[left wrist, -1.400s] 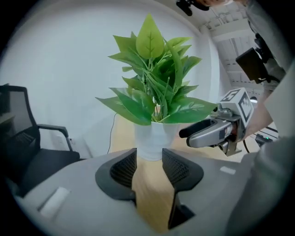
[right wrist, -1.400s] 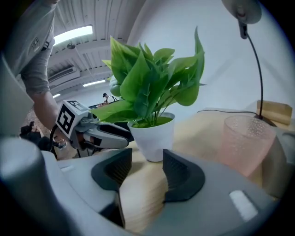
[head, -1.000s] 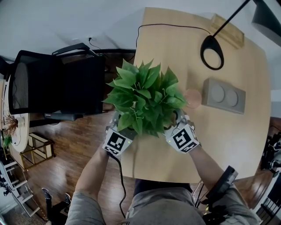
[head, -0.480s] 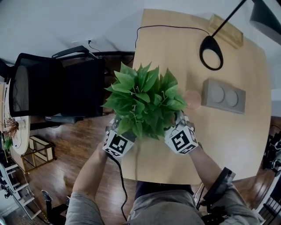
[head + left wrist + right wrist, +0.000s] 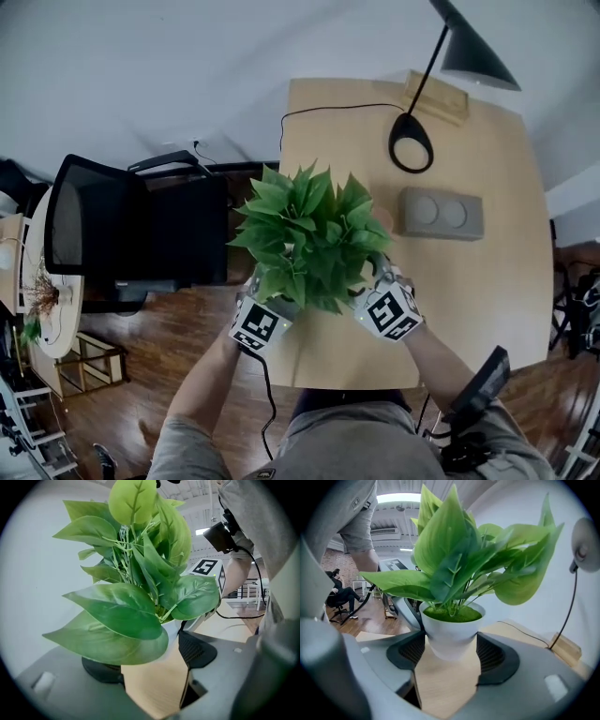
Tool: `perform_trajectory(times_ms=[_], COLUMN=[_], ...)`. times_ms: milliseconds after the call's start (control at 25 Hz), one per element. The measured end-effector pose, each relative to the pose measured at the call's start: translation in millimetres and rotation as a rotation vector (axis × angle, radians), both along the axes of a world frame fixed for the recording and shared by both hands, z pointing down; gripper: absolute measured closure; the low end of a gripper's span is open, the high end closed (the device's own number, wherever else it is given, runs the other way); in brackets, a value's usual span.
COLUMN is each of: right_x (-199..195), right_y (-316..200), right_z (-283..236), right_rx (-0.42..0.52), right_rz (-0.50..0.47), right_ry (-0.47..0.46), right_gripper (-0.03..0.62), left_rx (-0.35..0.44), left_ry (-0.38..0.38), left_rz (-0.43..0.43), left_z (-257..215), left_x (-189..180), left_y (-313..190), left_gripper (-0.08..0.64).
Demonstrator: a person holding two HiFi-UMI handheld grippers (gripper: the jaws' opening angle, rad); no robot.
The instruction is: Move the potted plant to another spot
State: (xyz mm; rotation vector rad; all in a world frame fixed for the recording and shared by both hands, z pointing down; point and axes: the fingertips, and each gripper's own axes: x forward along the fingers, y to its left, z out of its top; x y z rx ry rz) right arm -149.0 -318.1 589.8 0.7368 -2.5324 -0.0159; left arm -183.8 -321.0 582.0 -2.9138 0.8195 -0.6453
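Observation:
The potted plant [image 5: 309, 234] has broad green leaves in a small white pot [image 5: 452, 632]. It hangs a little above the light wooden table [image 5: 469, 281], near its front left corner. My left gripper [image 5: 275, 298] and right gripper [image 5: 371, 287] flank the pot under the leaves. In the right gripper view the pot sits between the dark pads [image 5: 491, 654], which press on its sides. In the left gripper view, big leaves [image 5: 117, 616] hide most of the pot [image 5: 174, 629], which rests against the right pad [image 5: 197, 648].
A grey block with two round dimples [image 5: 441, 213] lies to the right of the plant. A black lamp base [image 5: 411, 142] with its cord and shade [image 5: 478, 56] stands at the back, beside a wooden block [image 5: 436, 94]. A black chair [image 5: 141, 220] stands left of the table.
Both grippers and the plant have risen together off the table. The head camera's view has drawn back, showing more wall and the lamp shade.

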Motion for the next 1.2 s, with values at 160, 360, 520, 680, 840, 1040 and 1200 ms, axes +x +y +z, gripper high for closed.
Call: perform_trajectory(times_ms=[160, 360, 520, 680, 840, 1040, 1200], right_x=[25.4, 63.3, 80.4, 108.2, 124.1, 149.7, 200.0], right_y=[28.0, 36.2, 62.3, 81.1, 98.6, 108.8, 115.7], right_z=[-64.9, -107.9, -121.2, -129.6, -133.9, -135.2, -134.1], right_rx=[0.049, 0.132, 0.139, 0.141, 0.156, 0.152, 0.148], right_rz=[0.048, 0.153, 0.225, 0.31, 0.368, 0.395, 0.39], right_ry=[0.011, 0.037, 0.056, 0.066, 0.058, 0.062, 0.044], right_gripper=[0.247, 0.247, 0.245, 0.244, 0.244, 0.244, 0.244], left_rx=[0.046, 0.116, 0.121, 0.154, 0.17, 0.149, 0.137], left_ry=[0.035, 0.066, 0.076, 0.081, 0.085, 0.091, 0.075], left_rz=[0.055, 0.162, 0.231, 0.319, 0.377, 0.403, 0.399], left_z=[-63.4, -106.0, -118.9, -130.6, -133.5, -134.2, -132.8], left_x=[25.8, 63.6, 81.3, 108.7, 127.1, 154.1, 205.3], left_y=[26.1, 31.3, 54.9, 71.3, 87.4, 96.2, 103.1], left_gripper=[0.209, 0.209, 0.209, 0.209, 0.209, 0.21, 0.21])
